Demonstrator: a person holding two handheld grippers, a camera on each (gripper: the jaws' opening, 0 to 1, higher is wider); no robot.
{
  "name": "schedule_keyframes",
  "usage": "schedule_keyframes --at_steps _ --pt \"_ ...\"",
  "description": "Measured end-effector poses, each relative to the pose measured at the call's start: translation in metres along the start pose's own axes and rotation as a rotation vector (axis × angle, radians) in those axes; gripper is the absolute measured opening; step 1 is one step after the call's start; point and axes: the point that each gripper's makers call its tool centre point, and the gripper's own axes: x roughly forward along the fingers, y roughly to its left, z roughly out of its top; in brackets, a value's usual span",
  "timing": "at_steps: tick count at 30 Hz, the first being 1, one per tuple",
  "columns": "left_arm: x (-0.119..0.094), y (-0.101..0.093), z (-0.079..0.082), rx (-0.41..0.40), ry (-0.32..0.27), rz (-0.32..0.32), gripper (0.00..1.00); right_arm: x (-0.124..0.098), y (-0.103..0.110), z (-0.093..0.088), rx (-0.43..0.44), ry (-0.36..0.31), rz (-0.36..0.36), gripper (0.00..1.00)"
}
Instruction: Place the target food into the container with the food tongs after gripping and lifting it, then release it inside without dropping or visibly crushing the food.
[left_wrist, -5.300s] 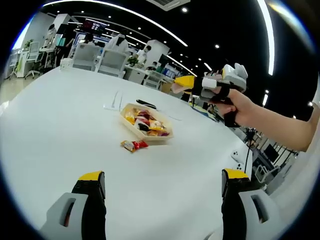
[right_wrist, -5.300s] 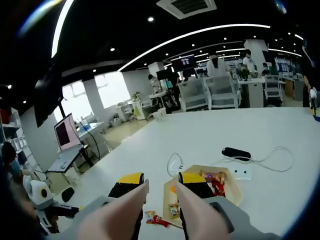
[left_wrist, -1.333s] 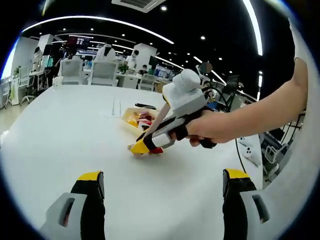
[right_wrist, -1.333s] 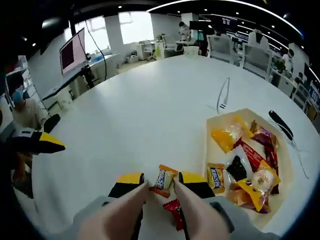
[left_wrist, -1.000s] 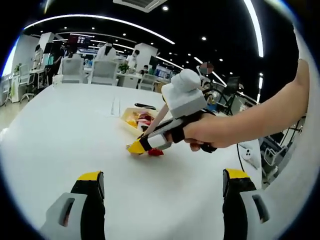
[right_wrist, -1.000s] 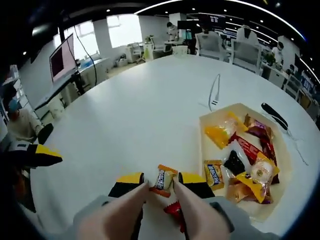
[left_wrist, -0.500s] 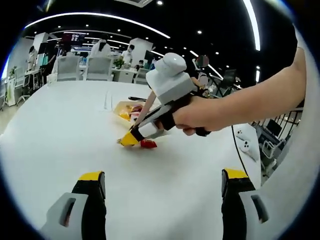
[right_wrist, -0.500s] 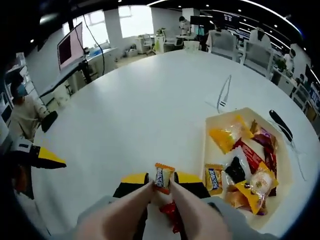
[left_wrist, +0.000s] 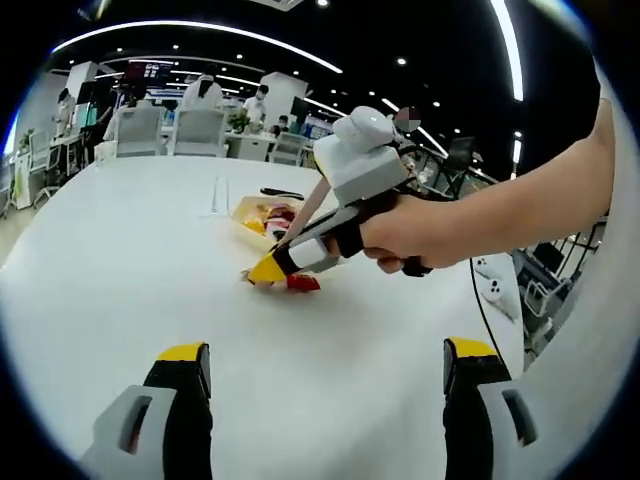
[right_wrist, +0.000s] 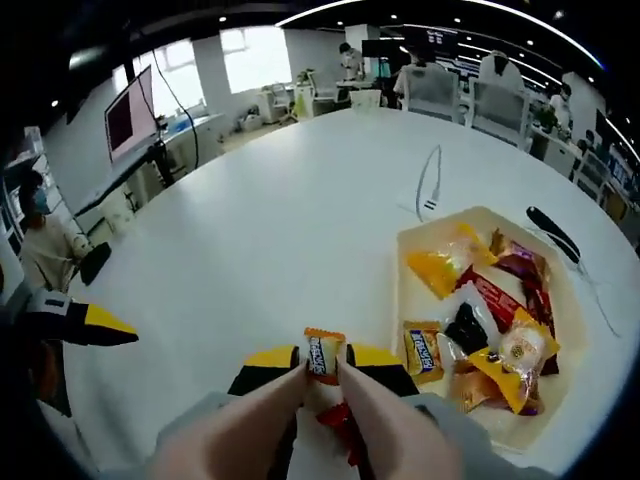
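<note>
table: big white round one, everything sits on it. A cable and a dark flat gadget lie beyond the tray, not my concern.

tray: pale open container, off to the right of my right gripper's tips in the right gripper view, near but not touching. Already has a pile of wrapped snacks in it. In the left gripper view it's the tray just behind my right hand's tool.

left gripper: jaws spread wide, nothing between them, just parked low over the table, well back from the action.

right gripper: tong tips pinched in on the orange-wrapped candy. From the left gripper view I see it as the right gripper angled nose-down, tips close to the table.

orange-wrapped candy: clamped between my right tips, standing on end, long axis running straight away from me along the jaws. Whether it's clear of the table yet I can't tell.

red candy: loose on the table, right under my tongs, mostly hidden by them. Also shows as red candy beside the tips.

what the move hinges on: right hand is the one holding, and the tray is to the right and a bit ahead. So I figure it's lift, swing right over the near rim, then ease the squeeze. Wrapper looks crinkly, so I'd guess a gentle grip is enough.
</note>
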Motion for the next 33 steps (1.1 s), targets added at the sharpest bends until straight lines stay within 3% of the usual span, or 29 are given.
schedule_keyframes --at_steps 14,15,20,21,23,25,27,33 --pt "-0.003 -0.004 0.008 0.014 -0.013 0.011 0.97 0.0 -0.004 0.0 0.062 -0.027 -0.037 0.18" --pt "-0.004 -0.005 0.008 0.049 0.0 0.015 0.97 0.0 -0.004 0.0 0.063 -0.028 -0.039 0.17" --pt "-0.013 -0.012 0.023 0.087 -0.023 0.018 0.98 -0.002 -0.003 -0.001 0.154 -0.017 -0.017 0.18" --pt "-0.016 -0.012 0.026 0.094 -0.031 0.023 0.98 -0.004 -0.005 -0.004 0.19 0.008 -0.024 0.18" --pt "-0.022 -0.015 0.033 0.107 -0.044 0.032 0.98 -0.01 0.003 -0.011 0.091 0.086 -0.005 0.18" --pt "-0.027 -0.016 0.035 0.114 -0.059 0.043 0.98 -0.016 0.01 -0.002 0.063 0.024 0.019 0.18" --pt "-0.031 -0.018 0.033 0.117 -0.059 0.057 0.98 -0.022 0.017 0.002 0.112 -0.004 0.054 0.18" --pt "-0.035 -0.032 0.033 0.129 -0.07 0.064 0.98 -0.043 0.024 -0.005 0.167 -0.047 0.084 0.19"
